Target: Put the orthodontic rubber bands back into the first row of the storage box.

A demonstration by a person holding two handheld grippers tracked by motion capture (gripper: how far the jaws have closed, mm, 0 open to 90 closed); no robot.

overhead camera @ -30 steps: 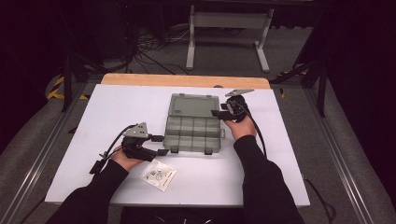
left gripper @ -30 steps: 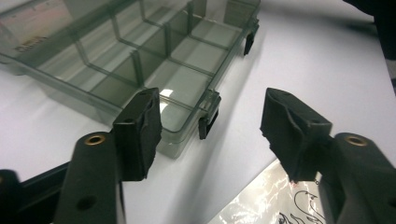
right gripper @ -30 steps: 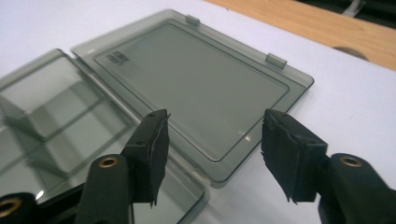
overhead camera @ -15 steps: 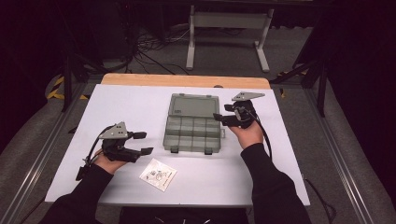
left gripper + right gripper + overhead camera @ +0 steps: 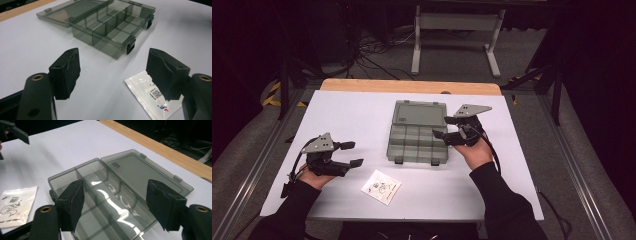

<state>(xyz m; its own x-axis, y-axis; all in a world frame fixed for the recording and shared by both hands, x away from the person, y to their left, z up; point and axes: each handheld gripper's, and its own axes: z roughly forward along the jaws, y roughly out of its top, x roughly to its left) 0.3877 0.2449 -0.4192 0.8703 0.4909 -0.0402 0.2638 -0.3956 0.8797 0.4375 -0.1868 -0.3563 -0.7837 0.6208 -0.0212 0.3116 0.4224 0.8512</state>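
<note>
A smoky grey compartment box (image 5: 417, 142) lies open mid-table, its lid flat on the far side. A small white printed packet (image 5: 381, 187) lies in front of it. My left gripper (image 5: 353, 154) hovers left of the packet, its jaws open after just widening, with nothing between them. In the left gripper view the left gripper (image 5: 113, 57) faces the box (image 5: 110, 27) and the packet (image 5: 142, 87). My right gripper (image 5: 443, 127) hangs over the box's right edge, open, jaws just widened and empty. The right gripper view looks past the right gripper (image 5: 116, 187) into bare compartments (image 5: 100, 182).
The white table (image 5: 362, 115) ends in a wooden strip (image 5: 412, 86) at the far edge. Beyond it stand a metal frame (image 5: 457, 22) and floor cables (image 5: 377, 47). In the right gripper view the packet (image 5: 17, 202) lies at the left and the other gripper (image 5: 15, 132) shows at the top left.
My left gripper has moved left, away from the box's front corner, and its jaws stand wider. My right gripper has lifted and drawn back slightly from the box, jaws wider too.
</note>
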